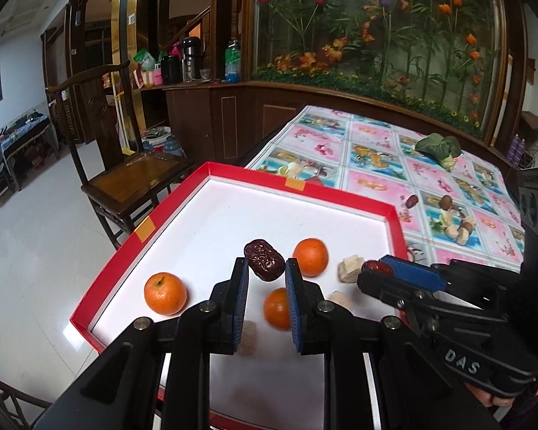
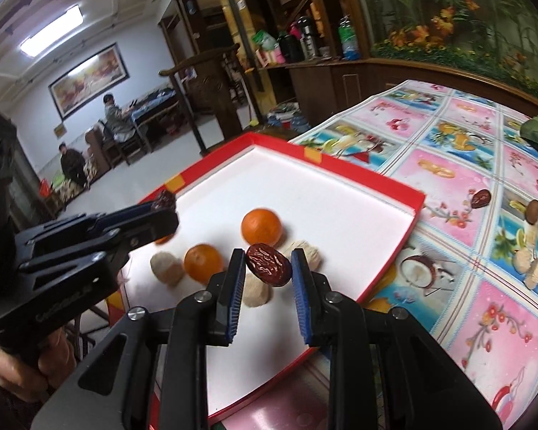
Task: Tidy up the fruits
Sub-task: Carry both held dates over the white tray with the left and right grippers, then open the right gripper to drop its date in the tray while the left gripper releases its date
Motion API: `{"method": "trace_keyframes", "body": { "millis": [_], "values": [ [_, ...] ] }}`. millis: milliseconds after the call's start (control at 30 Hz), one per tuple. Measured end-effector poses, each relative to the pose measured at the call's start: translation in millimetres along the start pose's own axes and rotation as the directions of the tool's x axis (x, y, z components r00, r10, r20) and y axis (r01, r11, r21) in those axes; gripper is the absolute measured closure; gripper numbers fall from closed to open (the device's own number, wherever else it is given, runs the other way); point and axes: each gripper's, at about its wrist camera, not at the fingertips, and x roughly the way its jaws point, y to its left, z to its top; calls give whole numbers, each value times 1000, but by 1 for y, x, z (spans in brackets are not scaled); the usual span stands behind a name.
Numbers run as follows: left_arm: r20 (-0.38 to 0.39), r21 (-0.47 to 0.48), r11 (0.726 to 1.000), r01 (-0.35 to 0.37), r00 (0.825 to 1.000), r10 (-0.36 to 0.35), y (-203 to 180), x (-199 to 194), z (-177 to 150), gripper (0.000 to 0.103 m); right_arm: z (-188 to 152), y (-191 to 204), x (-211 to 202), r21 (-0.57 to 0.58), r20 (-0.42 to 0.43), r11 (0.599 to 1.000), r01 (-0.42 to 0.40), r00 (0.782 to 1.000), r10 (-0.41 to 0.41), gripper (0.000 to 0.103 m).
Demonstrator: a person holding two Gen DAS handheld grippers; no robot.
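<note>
Both grippers hover over a red tray [image 1: 393, 222] with a white floor. My left gripper [image 1: 266, 268] is shut on a wrinkled dark red date [image 1: 264, 258], held above the tray. My right gripper [image 2: 269, 263] is shut on a second dark date [image 2: 269, 264]. Each gripper shows in the other's view, the right gripper [image 1: 374, 268] at the right and the left gripper [image 2: 168, 208] at the left. Three oranges [image 1: 165, 293] [image 1: 310, 257] [image 1: 276, 309] lie in the tray with pale chunks [image 1: 349, 268].
Right of the tray, on the flowered tablecloth [image 2: 448, 179], lie a loose date [image 2: 481, 199], brown mushrooms and pale pieces [image 2: 532, 251] and a green leafy vegetable [image 1: 437, 147]. A wooden chair [image 1: 125, 179] stands left of the table. People sit far off.
</note>
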Motion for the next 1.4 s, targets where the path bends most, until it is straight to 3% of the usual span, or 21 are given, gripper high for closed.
{"method": "trace_keyframes", "body": {
  "millis": [467, 800, 833, 900, 933, 967, 1167, 1267, 1400],
  "values": [
    [-52, 27, 999, -23, 998, 24, -2, 15, -12, 83, -4, -9, 12, 56, -86, 998, 5, 996, -1, 75],
    [-40, 79, 994, -74, 996, 77, -11, 14, -14, 82, -5, -9, 14, 50, -109, 998, 27, 994, -21, 74],
    [-39, 84, 993, -79, 996, 83, -11, 14, -14, 81, -5, -9, 14, 47, -110, 999, 28, 994, -23, 74],
    [-40, 85, 992, -92, 995, 96, -12, 14, -14, 67, -5, -7, 14, 37, -111, 999, 29, 993, -24, 71],
    [-37, 81, 992, -97, 994, 100, -11, 14, -14, 52, -5, -7, 13, 32, -109, 999, 27, 994, -23, 70],
    [-35, 76, 991, -109, 993, 112, -11, 13, -14, 47, -5, -6, 13, 27, -107, 999, 29, 994, -26, 69],
    [-38, 50, 991, -128, 991, 130, -7, 13, -14, 34, -5, -9, 5, 38, -84, 999, 28, 996, -25, 63],
    [-37, 49, 990, -131, 990, 133, -9, 14, -14, 32, -4, -13, -4, 56, -45, 998, 26, 999, -24, 54],
    [-32, 49, 990, -134, 990, 135, -10, 13, -14, 32, -2, -18, -14, 80, -1, 997, 18, 1000, -18, 53]
  ]
}}
